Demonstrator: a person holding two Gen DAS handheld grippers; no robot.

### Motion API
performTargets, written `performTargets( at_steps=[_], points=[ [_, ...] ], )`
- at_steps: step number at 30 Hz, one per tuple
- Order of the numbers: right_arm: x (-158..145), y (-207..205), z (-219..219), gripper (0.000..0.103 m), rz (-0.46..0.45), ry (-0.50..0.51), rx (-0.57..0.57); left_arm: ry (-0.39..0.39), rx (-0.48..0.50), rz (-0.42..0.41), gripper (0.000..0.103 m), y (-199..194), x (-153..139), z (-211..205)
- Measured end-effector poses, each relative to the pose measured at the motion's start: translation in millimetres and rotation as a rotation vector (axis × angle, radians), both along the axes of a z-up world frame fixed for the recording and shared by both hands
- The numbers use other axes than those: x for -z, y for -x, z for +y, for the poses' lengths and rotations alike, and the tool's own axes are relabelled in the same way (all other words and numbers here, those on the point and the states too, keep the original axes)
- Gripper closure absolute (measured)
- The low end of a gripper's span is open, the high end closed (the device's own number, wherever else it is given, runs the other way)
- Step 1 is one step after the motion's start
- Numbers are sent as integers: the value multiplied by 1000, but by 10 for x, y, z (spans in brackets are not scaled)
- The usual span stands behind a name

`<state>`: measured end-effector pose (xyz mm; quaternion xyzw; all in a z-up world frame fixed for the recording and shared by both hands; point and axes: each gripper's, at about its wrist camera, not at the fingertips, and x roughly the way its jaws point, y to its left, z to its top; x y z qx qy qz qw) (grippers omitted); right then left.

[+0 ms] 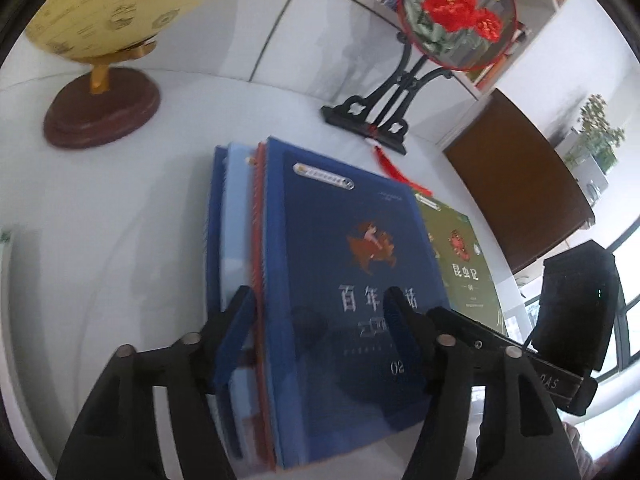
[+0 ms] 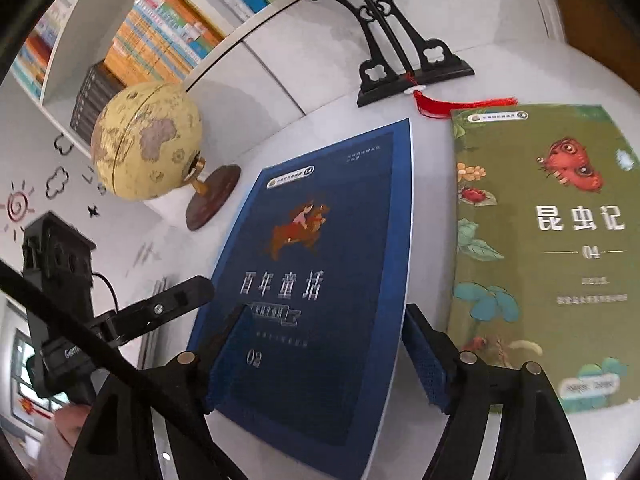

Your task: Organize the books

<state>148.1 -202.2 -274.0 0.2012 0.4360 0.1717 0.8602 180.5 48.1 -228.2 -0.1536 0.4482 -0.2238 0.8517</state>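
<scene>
- Both grippers hover over the book stack (image 1: 256, 280) on the white table (image 1: 120, 208), likely to square it up.
- Topmost, the dark blue book (image 2: 320, 280) lies flat; the green book (image 2: 560, 260) waits just beside it, not yet stacked.
- Left gripper (image 1: 320, 308) straddles the stack's spines, jaws released, holding nothing.
- Right gripper (image 2: 324, 340) spans the blue cover, jaws apart, also empty.

Yellow globe (image 1: 120, 4) on a brown base stands ahead-left of the gripper. Embroidered round fan (image 1: 456, 12) (red flowers) sits ahead-right on a black stand (image 1: 372, 116); red tassel (image 2: 460, 104) trails.
</scene>
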Motion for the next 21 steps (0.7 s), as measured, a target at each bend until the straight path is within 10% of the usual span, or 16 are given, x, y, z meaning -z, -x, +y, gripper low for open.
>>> performTargets(
  at_steps=[5, 13, 18, 21],
  points=[
    [-14, -70, -10, 27, -17, -15, 16, -45, 30, -25, 33, -41, -26, -149],
    [-69, -56, -250, 28, -29, -73, 60, 116, 127, -31, 35, -19, -33, -415],
    [-98, -31, -233, 31, -32, 9, 61, -14, 53, -73, 35, 6, -92, -525],
    [-79, -7, -390, 31, -31, -105, 73, -20, -21, -81, 33, -11, -108, -402]
  ],
)
